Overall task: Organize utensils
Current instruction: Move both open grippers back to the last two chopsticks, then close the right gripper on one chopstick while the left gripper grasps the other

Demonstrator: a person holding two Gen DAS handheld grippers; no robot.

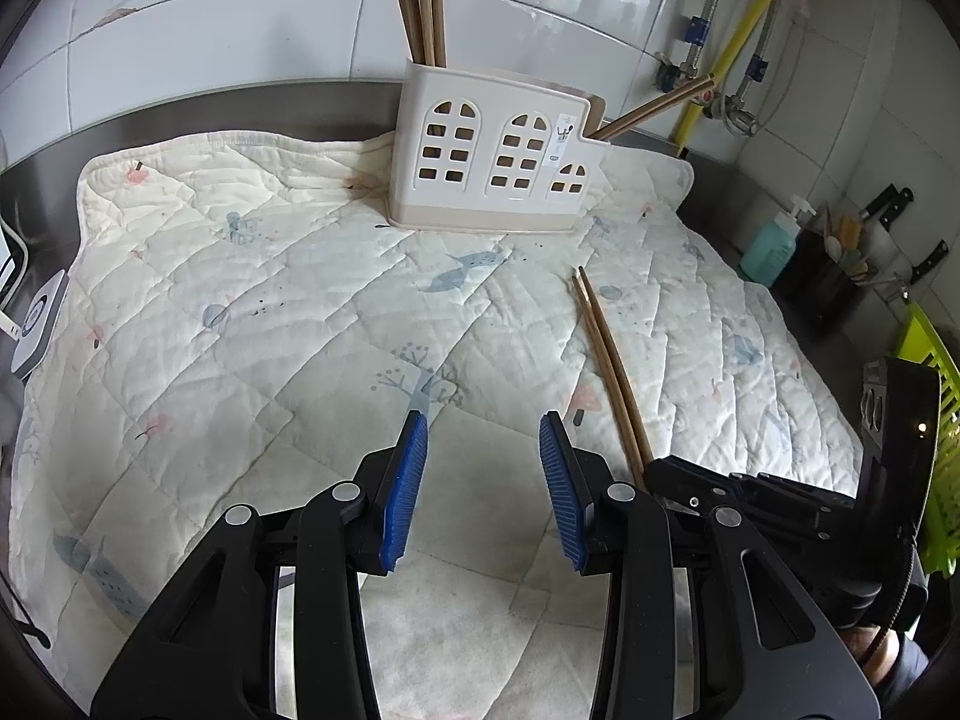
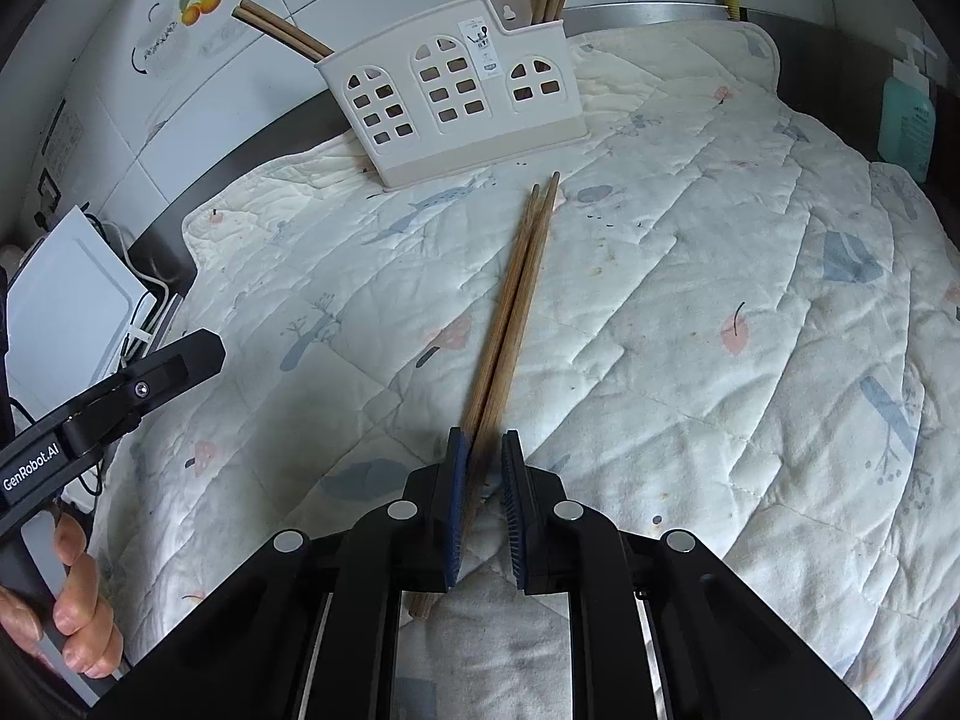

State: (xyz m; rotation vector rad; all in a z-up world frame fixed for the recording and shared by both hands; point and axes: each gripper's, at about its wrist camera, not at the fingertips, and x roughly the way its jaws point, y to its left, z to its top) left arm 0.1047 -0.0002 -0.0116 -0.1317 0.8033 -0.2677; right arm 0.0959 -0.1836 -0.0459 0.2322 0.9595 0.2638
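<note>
A pair of wooden chopsticks [image 2: 519,300] lies on the quilted mat [image 2: 690,330], tips pointing toward a white house-shaped utensil holder [image 2: 456,96]. My right gripper [image 2: 483,450] straddles their near ends with its blue pads a small gap apart, the left pad touching them. The holder has chopsticks in its left and right compartments. In the left wrist view the same pair of chopsticks [image 1: 609,360] lies right of my left gripper [image 1: 483,426], which is open and empty above the mat. The holder [image 1: 492,162] stands at the back, and the right gripper's body [image 1: 750,498] reaches the chopsticks' near end.
A teal soap bottle [image 1: 771,243] and a dark holder with knives and spoons [image 1: 840,276] stand at the right edge. A green rack [image 1: 936,420] is far right. A white device with cables [image 2: 66,306] sits left of the mat. Tiled wall behind.
</note>
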